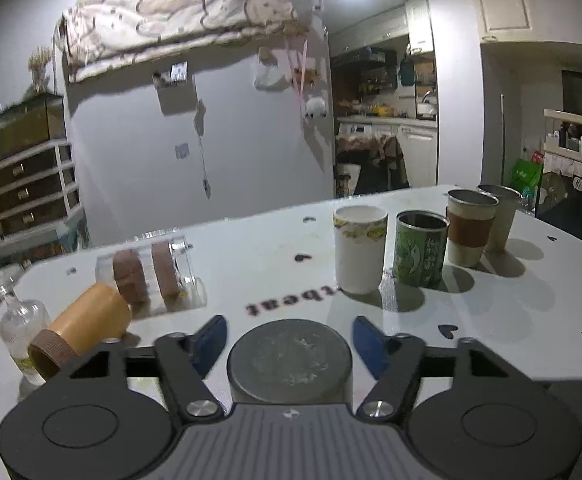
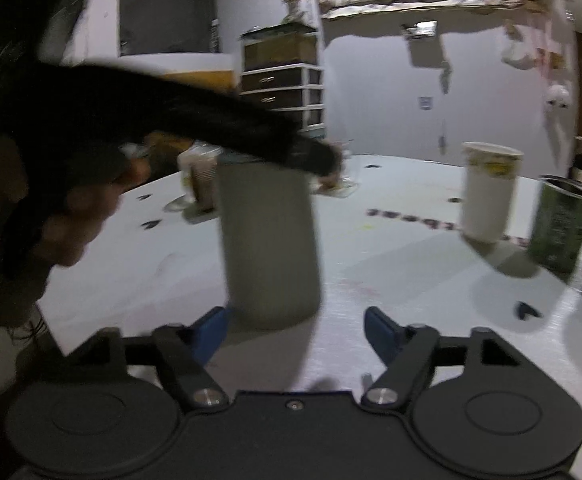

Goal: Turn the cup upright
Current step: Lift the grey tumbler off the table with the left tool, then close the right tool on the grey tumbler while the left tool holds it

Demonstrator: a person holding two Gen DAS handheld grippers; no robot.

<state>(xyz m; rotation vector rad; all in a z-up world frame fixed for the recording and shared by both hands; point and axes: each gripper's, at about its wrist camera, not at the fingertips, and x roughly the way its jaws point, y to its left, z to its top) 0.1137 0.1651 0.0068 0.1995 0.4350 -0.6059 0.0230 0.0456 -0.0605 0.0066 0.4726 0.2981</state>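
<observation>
- Lived-in room; white table (image 1: 275, 248) printed with small black hearts.
- Left gripper (image 1: 289, 340): blue fingers (image 1: 211, 340) spread wide on either side of the grey cup (image 1: 289, 356), no contact visible.
- Right gripper (image 2: 295, 330): fingers wide, holding nothing, near the cup's lower edge.
- Cup stands mouth-down, flat base on top. Judgement: flip not yet begun; grasp, turn and set-down remain.
- White cup (image 1: 359, 248) and green can (image 1: 421, 250) stand upright beyond.
- Right view motion-blurred; dark sleeve (image 2: 139, 120) hides the far table.
</observation>
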